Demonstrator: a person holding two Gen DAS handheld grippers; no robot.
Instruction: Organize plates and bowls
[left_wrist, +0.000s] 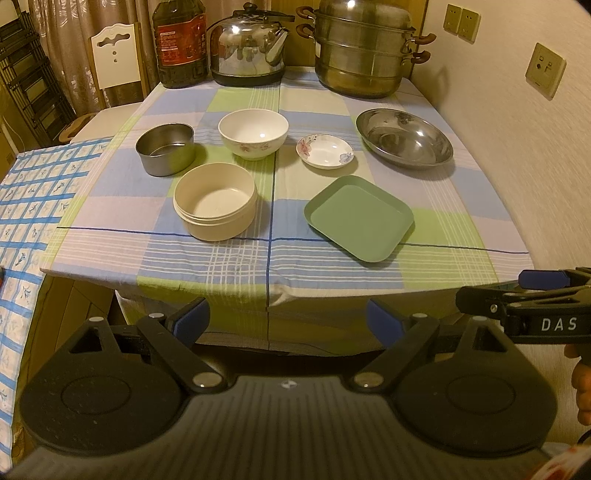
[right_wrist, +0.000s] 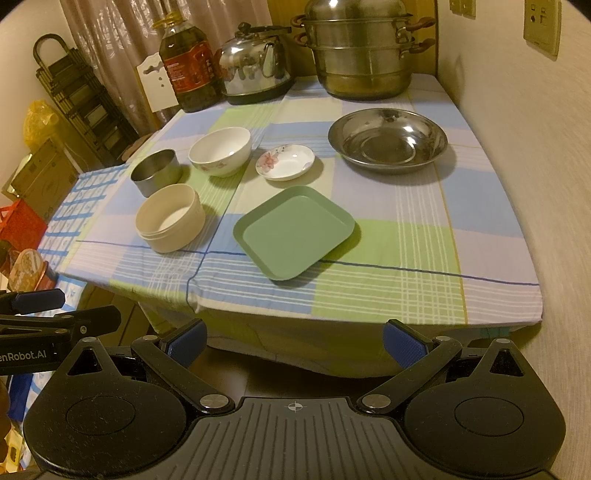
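Note:
Several dishes stand apart on the checked tablecloth (left_wrist: 332, 266): a steel cup-bowl (left_wrist: 165, 148) at the left, a cream round bowl (left_wrist: 215, 201) in front of it, a white flowered bowl (left_wrist: 253, 133), a small flowered saucer (left_wrist: 325, 151), a green square plate (left_wrist: 359, 218) and a wide steel basin (left_wrist: 404, 137). The same set shows in the right wrist view, with the green square plate (right_wrist: 294, 230) nearest. My left gripper (left_wrist: 288, 319) hangs open below the table's front edge. My right gripper (right_wrist: 293, 339) is open too, equally short of the table, holding nothing.
At the table's back stand an oil bottle (left_wrist: 181, 44), a steel kettle (left_wrist: 248, 46) and a stacked steamer pot (left_wrist: 364, 48). A wall (left_wrist: 517, 129) runs along the right side. A lower surface with a blue grid cloth (left_wrist: 33, 206) adjoins on the left.

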